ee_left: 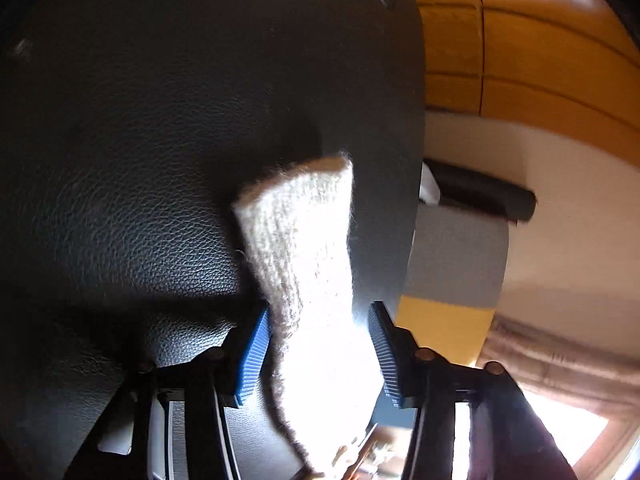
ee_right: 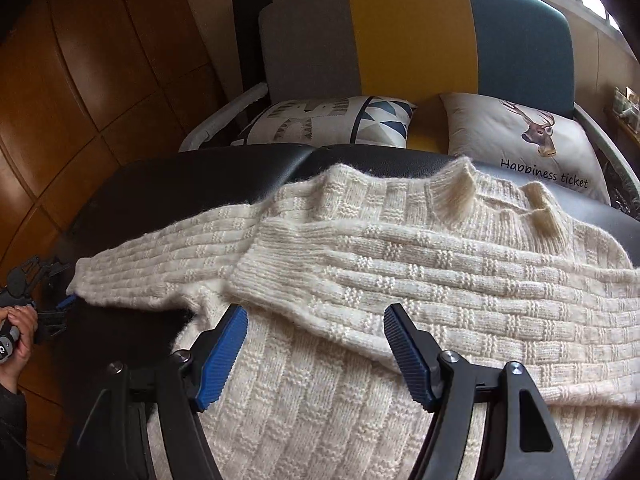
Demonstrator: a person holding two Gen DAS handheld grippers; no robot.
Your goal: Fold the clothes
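Cream sweater [ee_right: 400,280] | left gripper [ee_left: 320,352] tilted (jaws apart) around cuff [ee_left: 304,248]

sweater [ee_right: 400,248]: chunky cream knit, fuzzy. tabletop [ee_left: 140,160]: black grained leatherette, slight sheen. tool pads [ee_right: 220,356]: ribbed blue plastic.

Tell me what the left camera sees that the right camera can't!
Only the left wrist view shows the left tongs up close, open around the sleeve cuff, with the black cushion right behind.

Only the right wrist view shows the whole sweater spread flat, its collar, the open right tongs above it, two pillows, and a hand holding the other tool.

Both show the cream sweater, the black cushion, and the grey, yellow and blue chair back.
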